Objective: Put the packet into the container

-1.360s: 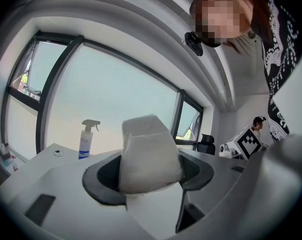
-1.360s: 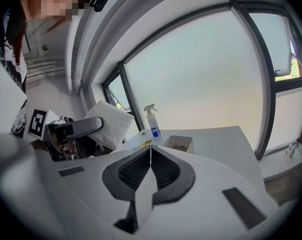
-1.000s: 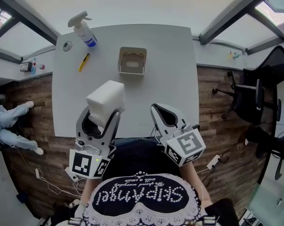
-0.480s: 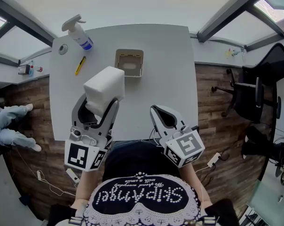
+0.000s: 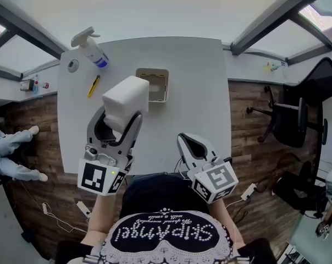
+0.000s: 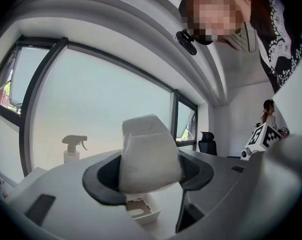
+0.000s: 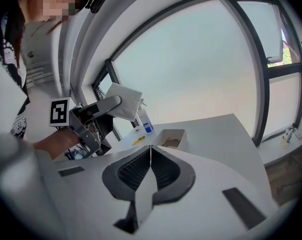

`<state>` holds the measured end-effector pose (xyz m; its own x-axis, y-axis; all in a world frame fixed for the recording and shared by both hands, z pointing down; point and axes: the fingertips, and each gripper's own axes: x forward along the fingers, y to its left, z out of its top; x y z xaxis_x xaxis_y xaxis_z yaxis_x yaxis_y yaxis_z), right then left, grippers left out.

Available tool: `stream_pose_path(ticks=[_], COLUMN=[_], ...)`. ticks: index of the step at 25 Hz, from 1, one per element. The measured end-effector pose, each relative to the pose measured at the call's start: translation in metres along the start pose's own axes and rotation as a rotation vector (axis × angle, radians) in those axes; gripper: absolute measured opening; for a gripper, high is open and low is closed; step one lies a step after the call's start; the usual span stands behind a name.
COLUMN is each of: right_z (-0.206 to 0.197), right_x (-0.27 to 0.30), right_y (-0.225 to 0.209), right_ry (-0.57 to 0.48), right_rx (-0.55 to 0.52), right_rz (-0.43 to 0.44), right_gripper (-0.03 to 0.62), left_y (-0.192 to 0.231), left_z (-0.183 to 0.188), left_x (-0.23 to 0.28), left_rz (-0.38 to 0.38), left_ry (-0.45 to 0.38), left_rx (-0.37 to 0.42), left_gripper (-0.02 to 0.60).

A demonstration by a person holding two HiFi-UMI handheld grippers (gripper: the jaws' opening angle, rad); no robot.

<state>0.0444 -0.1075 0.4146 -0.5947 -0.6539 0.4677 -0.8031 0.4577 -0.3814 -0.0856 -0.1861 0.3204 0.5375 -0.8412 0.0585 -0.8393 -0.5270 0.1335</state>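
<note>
My left gripper (image 6: 150,178) has both jaws pressed on a white packet (image 6: 148,151), which stands upright between them. Below it, the open beige container (image 6: 141,212) sits on the white table (image 6: 164,198). A spray bottle (image 6: 71,150) stands off to the left.

The only words I can read are on the person's black shirt (image 5: 163,232) at the bottom of the head view, upside down to me: big white dotted letters spelling "SkipAngel". Above them is a small script line that looks like "with a smile", though I can't be sure. The marker cube (image 5: 97,176) on the left tongs (image 5: 122,104) and the marker cube (image 5: 215,180) on the right tongs (image 5: 182,140) show black-and-white square patterns, no letters. The spray bottle (image 5: 92,49) on the surface has a blue label, its print too small to read.
</note>
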Motion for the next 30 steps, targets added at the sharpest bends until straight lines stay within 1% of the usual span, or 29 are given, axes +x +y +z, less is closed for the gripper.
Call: stream_pose_path(ticks=[10, 15, 18, 22, 30], right_z=[-0.003, -0.004, -0.005, -0.007, -0.008], right_x=[0.010, 0.012, 0.013, 0.013, 0.015], right_y=[-0.007, -0.011, -0.012, -0.014, -0.016], right_ry=[0.032, 0.036, 0.042, 0.051, 0.058], right_rx=[0.019, 0.029, 0.035, 0.046, 0.052], right_rz=[-0.014, -0.022, -0.024, -0.029, -0.028], right_gripper=[0.015, 0.015, 0.015, 0.015, 0.015], left_y=[0.017, 0.022, 0.023, 0.029, 0.035], left_z=[-0.021, -0.039, -0.055, -0.080, -0.126], left_x=[0.037, 0.053, 0.061, 0.073, 0.091], left_rz=[-0.011, -0.017, -0.023, -0.013, -0.014], left_ry=[0.024, 0.054, 0.091, 0.144, 0.273], left_rx=[0.011, 0.031, 0.044, 0.045, 0.054], left_gripper=[0.284, 0.284, 0.284, 0.284, 0.284])
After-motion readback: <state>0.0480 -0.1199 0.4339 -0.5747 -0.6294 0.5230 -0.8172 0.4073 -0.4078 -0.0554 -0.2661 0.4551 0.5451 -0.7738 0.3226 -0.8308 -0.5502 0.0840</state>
